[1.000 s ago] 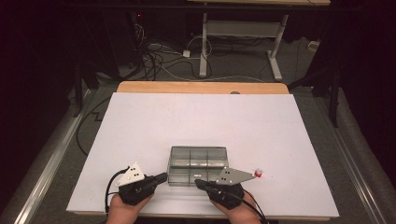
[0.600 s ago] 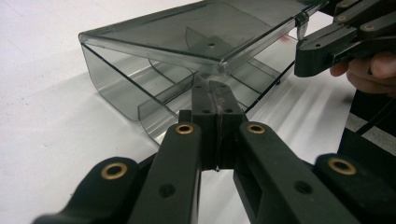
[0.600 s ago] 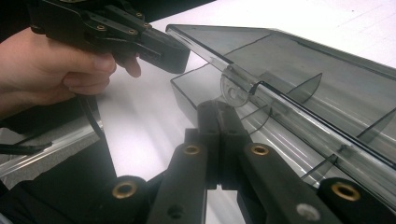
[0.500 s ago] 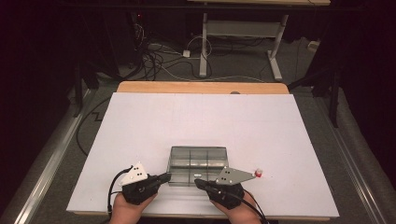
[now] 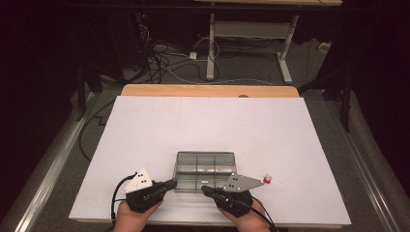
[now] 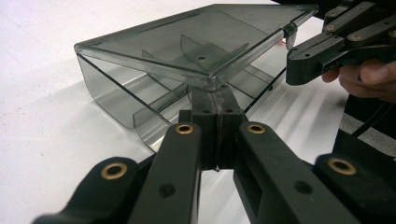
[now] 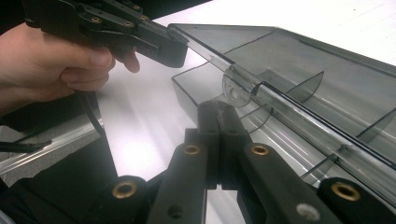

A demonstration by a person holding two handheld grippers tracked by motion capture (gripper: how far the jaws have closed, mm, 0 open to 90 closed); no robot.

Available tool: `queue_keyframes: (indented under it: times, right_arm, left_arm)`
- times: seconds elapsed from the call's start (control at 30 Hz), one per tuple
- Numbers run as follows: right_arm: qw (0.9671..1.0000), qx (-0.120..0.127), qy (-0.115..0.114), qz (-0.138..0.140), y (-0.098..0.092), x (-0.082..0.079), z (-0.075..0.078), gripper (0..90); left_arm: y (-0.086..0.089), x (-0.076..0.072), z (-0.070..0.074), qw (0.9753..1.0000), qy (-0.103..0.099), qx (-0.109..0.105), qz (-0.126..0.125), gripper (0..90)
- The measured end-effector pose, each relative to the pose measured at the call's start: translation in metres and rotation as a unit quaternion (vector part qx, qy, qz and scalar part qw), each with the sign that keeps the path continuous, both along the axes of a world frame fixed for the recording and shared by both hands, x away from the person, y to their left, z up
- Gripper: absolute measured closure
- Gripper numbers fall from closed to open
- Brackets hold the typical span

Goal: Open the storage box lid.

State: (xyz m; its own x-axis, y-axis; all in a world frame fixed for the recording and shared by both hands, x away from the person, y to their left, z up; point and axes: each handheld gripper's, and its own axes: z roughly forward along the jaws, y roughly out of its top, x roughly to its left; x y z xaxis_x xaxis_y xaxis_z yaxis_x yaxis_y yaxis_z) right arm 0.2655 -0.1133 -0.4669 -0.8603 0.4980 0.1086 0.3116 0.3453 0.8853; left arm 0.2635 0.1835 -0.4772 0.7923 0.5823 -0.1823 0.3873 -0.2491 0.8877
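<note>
A smoky clear plastic compartment box [image 5: 205,164] sits near the table's front edge. In the left gripper view its lid [image 6: 196,42] is raised a little above the divided tray. My left gripper [image 5: 172,182] is shut, its tip [image 6: 215,95] pressed under the lid's near corner. My right gripper [image 5: 205,189] is also shut, its tip [image 7: 215,109] just below the lid's front edge beside a round latch tab [image 7: 235,91]. The two grippers point at the box's front side from left and right, close together.
A small red and white object [image 5: 267,179] lies on the white table top [image 5: 208,125] right of the box. A wooden strip [image 5: 208,90] runs along the far edge. Cables and a desk frame [image 5: 246,34] are on the floor beyond.
</note>
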Motion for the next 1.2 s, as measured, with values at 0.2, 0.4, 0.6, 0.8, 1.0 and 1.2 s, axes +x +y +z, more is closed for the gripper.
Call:
queue_keyframes:
  times: [0.2, 0.4, 0.6, 0.8, 1.0, 1.2]
  right_arm:
    - [1.0000, -0.002, -0.006, 0.000, -0.002, 0.000, 0.001, 90.0]
    - [0.9999, -0.005, -0.008, -0.005, -0.008, 0.000, 0.001, 90.0]
    - [0.9999, -0.005, -0.011, -0.011, -0.014, -0.001, 0.001, 90.0]
    - [0.9996, -0.007, -0.013, -0.025, -0.024, -0.005, 0.001, 90.0]
    - [0.9987, -0.004, -0.016, -0.049, -0.038, -0.006, 0.003, 90.0]
    - [0.9969, 0.000, -0.012, -0.078, -0.057, -0.007, 0.004, 90.0]
  left_arm:
    - [0.000, 0.000, 0.001, 1.0000, -0.003, -0.004, -0.007, 87.4]
    - [0.000, 0.001, 0.002, 0.9999, -0.005, -0.002, -0.010, 87.4]
    - [0.002, 0.004, 0.004, 0.9999, -0.009, -0.007, -0.009, 87.5]
    - [0.003, 0.009, 0.008, 0.9998, -0.017, -0.010, -0.008, 87.4]
    - [0.004, 0.016, 0.009, 0.9997, -0.020, -0.011, -0.012, 87.4]
    - [0.003, 0.022, 0.010, 0.9996, -0.020, -0.017, -0.013, 87.4]
